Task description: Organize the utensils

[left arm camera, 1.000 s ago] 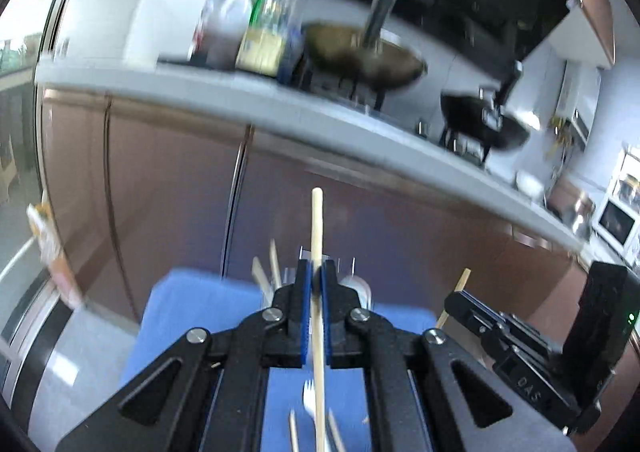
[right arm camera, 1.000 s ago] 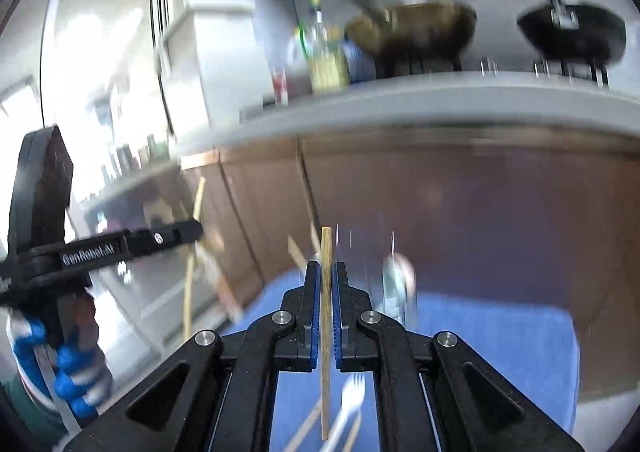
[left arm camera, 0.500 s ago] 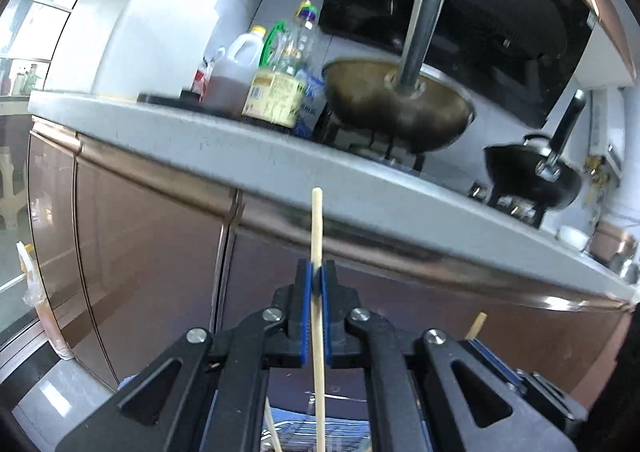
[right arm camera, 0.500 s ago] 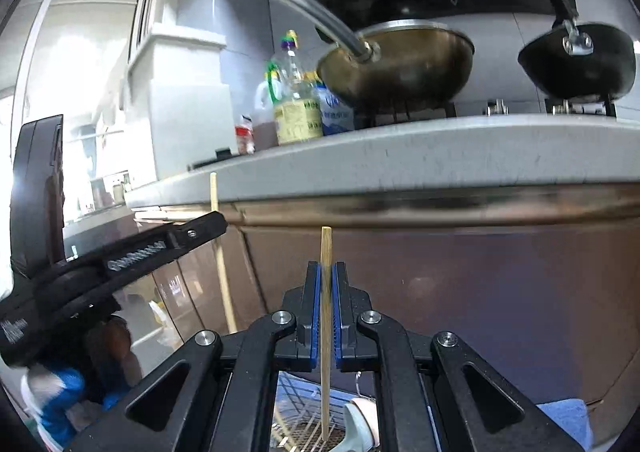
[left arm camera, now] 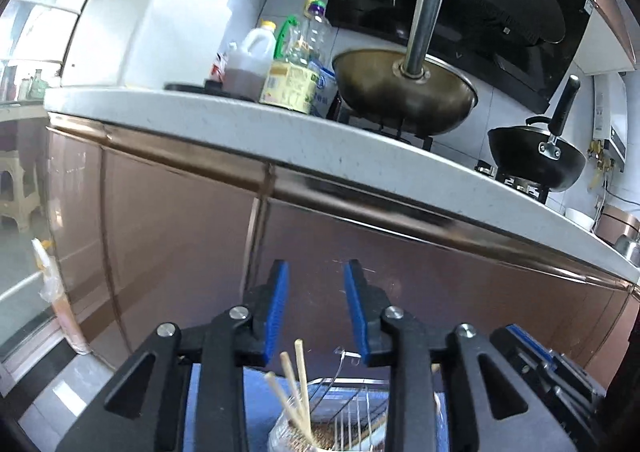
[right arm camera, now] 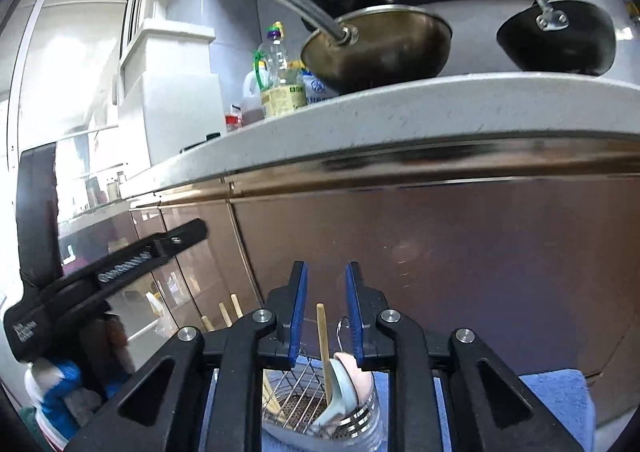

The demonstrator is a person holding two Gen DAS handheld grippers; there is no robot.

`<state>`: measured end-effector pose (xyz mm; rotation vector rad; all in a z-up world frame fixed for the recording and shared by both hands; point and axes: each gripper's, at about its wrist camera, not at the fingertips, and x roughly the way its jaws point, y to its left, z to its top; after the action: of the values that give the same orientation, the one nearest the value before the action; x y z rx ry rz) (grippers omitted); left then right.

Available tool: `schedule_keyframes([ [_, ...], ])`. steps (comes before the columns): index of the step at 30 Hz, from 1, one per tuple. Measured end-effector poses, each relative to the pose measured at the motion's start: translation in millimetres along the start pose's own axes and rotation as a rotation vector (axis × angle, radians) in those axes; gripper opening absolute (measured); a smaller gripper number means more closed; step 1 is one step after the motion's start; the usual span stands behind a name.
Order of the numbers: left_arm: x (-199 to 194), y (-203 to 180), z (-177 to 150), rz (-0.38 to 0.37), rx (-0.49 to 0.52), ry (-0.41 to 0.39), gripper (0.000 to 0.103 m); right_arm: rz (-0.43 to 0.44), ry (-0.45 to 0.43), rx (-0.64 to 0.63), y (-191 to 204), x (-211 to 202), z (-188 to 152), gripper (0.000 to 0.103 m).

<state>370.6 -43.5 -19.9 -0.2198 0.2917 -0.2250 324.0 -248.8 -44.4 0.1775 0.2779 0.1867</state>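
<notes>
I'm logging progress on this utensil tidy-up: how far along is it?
Done: chopsticks stand in the wire holder, and another chopstick stands beside the spoons. In hand: nothing; the left gripper and right gripper are opening, with no chopstick pressed between the fingers. Left: these views don't show whether loose utensils remain on the blue cloth.

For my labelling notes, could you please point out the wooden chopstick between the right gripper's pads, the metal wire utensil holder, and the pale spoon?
Wooden chopstick (right arm camera: 322, 336), right wrist view, mid-shaft.
Metal wire utensil holder (right arm camera: 298, 382), right wrist view, wire wall.
Pale spoon (right arm camera: 340, 396), right wrist view, handle.

Chopsticks (left arm camera: 302, 392) upright (tilted) in holder (right arm camera: 352, 424)
</notes>
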Motion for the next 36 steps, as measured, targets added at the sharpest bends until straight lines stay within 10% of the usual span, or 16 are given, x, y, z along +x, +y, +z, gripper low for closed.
schedule_keyframes([
  [16,-166.1,-16.4,-4.1,0.091,0.127,0.002,0.043,-0.092,-0.005,-0.071,46.4,-140.6,0.7,0.058],
  [36,-324.2,-26.3,-13.0,0.159,0.197,-0.132,0.056,-0.119,-0.110,-0.132,102.6,-289.8,1.1,0.065],
])
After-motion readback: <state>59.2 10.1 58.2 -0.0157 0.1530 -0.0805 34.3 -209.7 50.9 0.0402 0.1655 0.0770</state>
